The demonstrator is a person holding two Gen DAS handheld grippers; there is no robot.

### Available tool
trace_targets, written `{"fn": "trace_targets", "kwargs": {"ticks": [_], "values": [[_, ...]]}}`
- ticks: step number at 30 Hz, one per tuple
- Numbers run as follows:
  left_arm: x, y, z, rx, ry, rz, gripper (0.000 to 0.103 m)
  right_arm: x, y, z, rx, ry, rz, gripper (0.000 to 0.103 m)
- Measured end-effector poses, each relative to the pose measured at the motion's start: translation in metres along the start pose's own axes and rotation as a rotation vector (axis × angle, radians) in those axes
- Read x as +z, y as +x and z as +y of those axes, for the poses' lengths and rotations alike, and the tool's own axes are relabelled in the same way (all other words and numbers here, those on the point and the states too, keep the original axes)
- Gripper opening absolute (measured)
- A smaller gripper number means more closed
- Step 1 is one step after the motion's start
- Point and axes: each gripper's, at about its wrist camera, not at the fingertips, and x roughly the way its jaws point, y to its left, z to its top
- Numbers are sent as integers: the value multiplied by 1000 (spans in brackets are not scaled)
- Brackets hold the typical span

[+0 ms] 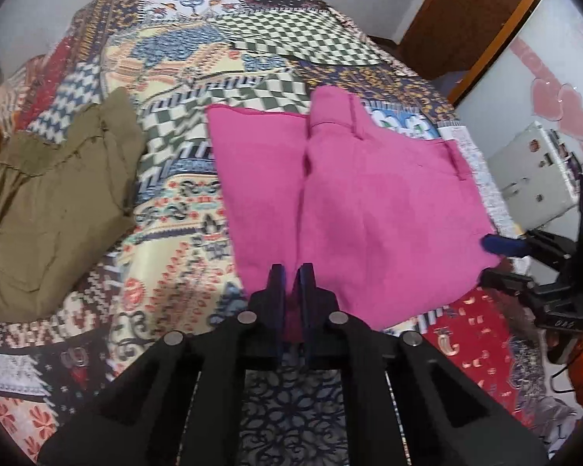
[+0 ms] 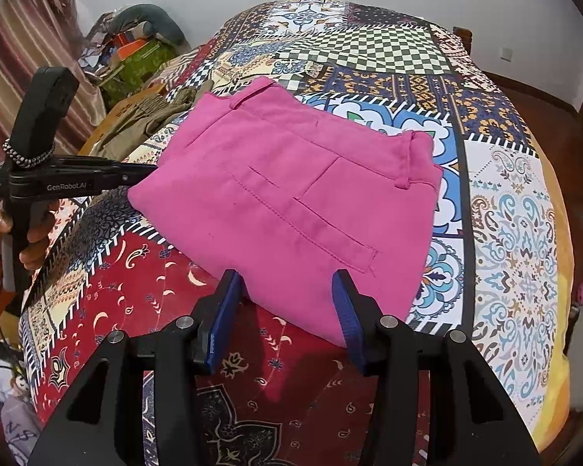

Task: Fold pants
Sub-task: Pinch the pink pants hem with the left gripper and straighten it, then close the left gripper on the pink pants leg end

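Pants point(image 2: 291, 209), pink and folded into a thick packet, lie on the patterned bedspread point(image 2: 517, 233) of the bed, waistband toward the far side in my right view. My left tool point(image 1: 291, 272) is pinched shut on the near edge of the pants; pink cloth shows between its blue pads. My right tool point(image 2: 287, 303) stands half open at the near corner of the packet, one pad on each side of the cloth's edge, and I cannot tell whether they press on it. In the left view that same right tool reaches the pants' right edge. My left hand point(image 2: 27, 233), in an orange sleeve, grips the left tool's handle. Khaki pants point(image 1: 54, 202) lie bunched to the left, apart from the pink ones.
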Motion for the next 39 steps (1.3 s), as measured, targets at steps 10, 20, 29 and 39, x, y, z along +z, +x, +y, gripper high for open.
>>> {"fn": "trace_targets", "kwargs": {"ticks": [10, 20, 29, 39], "values": [[0, -20, 14, 122, -17, -26, 14, -7, -24, -44, -136, 116, -27, 47], [27, -17, -3, 62, -43, -78, 56, 9, -21, -49, -134, 136, -63, 48], [31, 18, 6, 92, -71, -21, 56, 12, 6, -56, -132, 136, -49, 48], [44, 32, 8, 36, -83, -13, 56, 20, 21, -72, -73, 191, -39, 48]]}}
